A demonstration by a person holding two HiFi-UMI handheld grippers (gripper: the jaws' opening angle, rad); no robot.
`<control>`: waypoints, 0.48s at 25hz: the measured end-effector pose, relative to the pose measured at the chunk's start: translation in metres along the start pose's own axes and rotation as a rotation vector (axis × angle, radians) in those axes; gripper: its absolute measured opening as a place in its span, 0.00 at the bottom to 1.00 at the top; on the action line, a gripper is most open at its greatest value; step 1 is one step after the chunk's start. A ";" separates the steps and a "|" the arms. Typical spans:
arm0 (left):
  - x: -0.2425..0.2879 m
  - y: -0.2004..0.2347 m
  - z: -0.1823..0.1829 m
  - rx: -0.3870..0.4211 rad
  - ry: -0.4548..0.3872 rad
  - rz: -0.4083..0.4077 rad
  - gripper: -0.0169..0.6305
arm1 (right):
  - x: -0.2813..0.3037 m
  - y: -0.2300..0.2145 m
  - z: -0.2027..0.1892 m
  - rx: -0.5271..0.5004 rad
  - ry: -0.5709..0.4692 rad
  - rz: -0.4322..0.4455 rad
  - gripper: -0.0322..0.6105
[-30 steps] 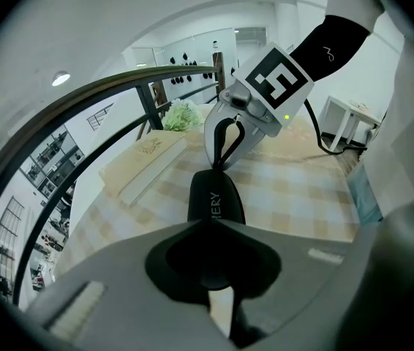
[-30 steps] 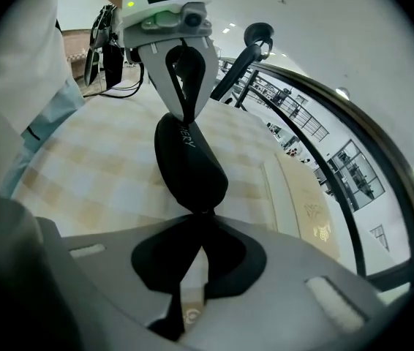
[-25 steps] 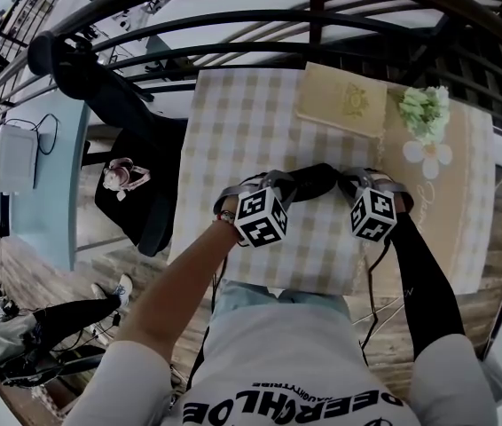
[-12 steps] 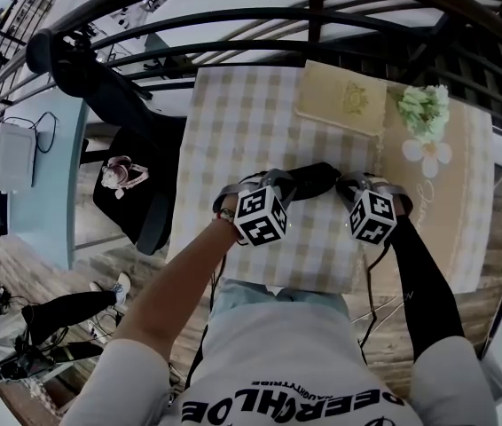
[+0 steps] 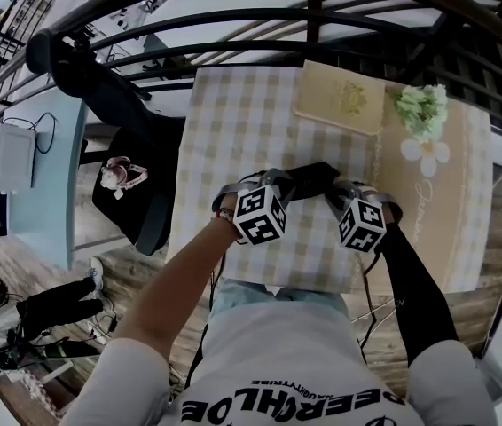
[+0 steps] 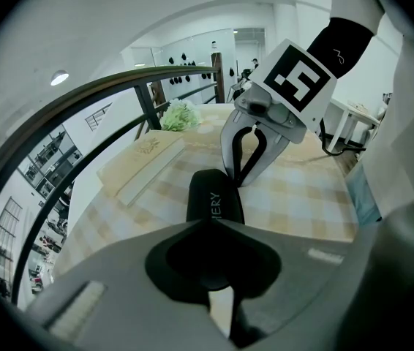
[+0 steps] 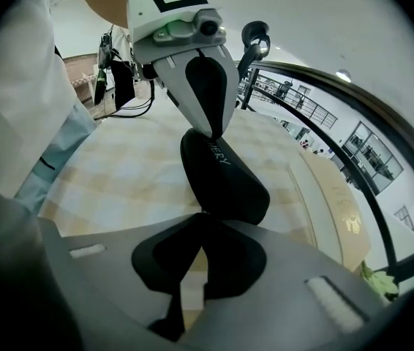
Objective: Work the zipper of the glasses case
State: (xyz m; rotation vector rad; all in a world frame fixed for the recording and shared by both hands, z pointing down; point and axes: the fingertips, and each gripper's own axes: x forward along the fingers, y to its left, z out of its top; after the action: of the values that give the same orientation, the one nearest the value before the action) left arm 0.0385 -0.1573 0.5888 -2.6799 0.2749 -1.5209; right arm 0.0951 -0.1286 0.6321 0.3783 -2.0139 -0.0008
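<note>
— What do we have on the checked tablecloth (image 5: 242, 122)?
— We see a cream box (image 5: 341, 98) at its far edge, green flowers (image 5: 423, 107) to its right, a dark railing (image 5: 316, 20) beyond.

Bright, even daylight; strong fisheye warping at edges.

Your black oval glasses case (image 6: 214, 203) looks matt and smooth; the beige checked tablecloth (image 5: 233, 122) looks like woven cloth.

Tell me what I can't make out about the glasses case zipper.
Zipper pull: right gripper view, the shut right gripper covers the glasses case end.
Zipper track: head view, too small and dark.
Case's near end: left gripper view, the left gripper covers it.
</note>
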 end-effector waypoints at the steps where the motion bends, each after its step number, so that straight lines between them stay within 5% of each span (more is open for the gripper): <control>1: 0.000 0.000 0.000 0.001 0.001 0.000 0.03 | 0.000 0.002 0.002 0.004 -0.003 0.002 0.10; 12: -0.001 0.002 0.000 -0.032 -0.012 0.014 0.03 | -0.001 0.003 0.006 0.045 -0.023 -0.001 0.10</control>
State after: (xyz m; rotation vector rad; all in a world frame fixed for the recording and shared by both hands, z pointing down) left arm 0.0381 -0.1591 0.5873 -2.7042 0.3200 -1.5094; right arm 0.0894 -0.1263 0.6294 0.4100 -2.0393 0.0398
